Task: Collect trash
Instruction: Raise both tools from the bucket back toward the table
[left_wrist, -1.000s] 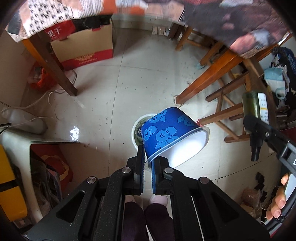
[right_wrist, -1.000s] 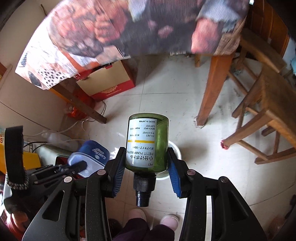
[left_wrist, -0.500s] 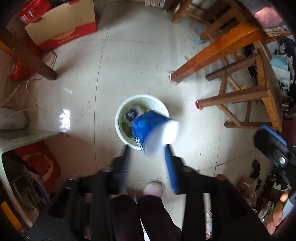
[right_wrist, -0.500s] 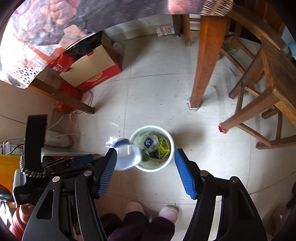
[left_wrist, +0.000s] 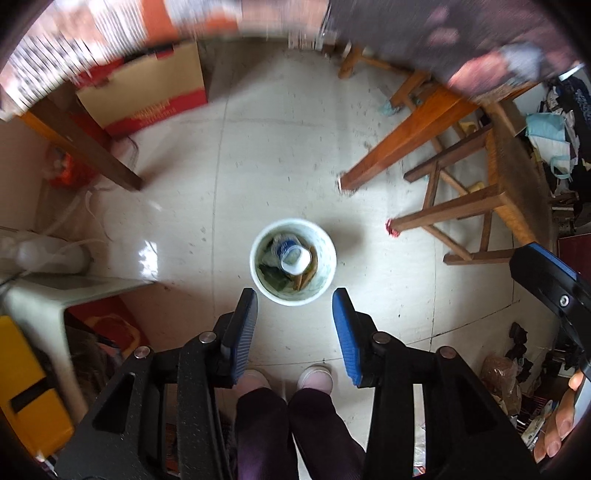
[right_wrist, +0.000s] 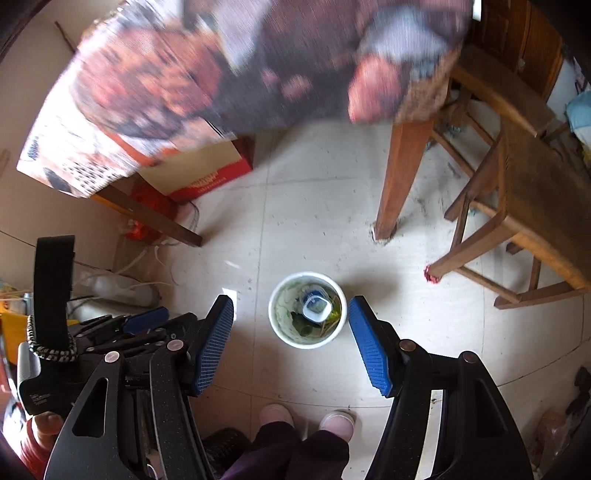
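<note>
- Far left: clutter hugs the wall, a yellow box (left_wrist: 22, 373), a white appliance (left_wrist: 44, 254) with cords, and a red-and-tan carton (left_wrist: 147, 92) under the table. No loose trash is visible there.
- Left gripper (left_wrist: 293, 328): jaws spread wide, holding nothing. It hangs above the floor with the bin (left_wrist: 293, 295) straight ahead of its fingertips and a little below.
- Bin, centre: a white round pail standing upright on the tile floor (left_wrist: 258, 147), its mouth open to both cameras. Inside lie the blue cup (left_wrist: 293, 258), white mouth up, dark green pieces and something brown and stick-like. The collected trash sits here, inside the rim.
- Right gripper (right_wrist: 291, 343): also released and empty, blue pads well apart, the bin framed between them in its own view. Both grippers are about equally near the bin; neither is touching it.
- The person's shoes (right_wrist: 306, 419) stand just behind the bin, so room is tight on the near side.
- Right: a table leg (right_wrist: 400, 177) and a wooden stool (right_wrist: 535, 206) stand well apart from the bin, with bare tile between.
- Judgement: both drops look done. Any next item probably lies on the table above, whose cloth (right_wrist: 240, 62) is too blurred to read, so lifting up and forward, clear of its edge, seems the open path.
</note>
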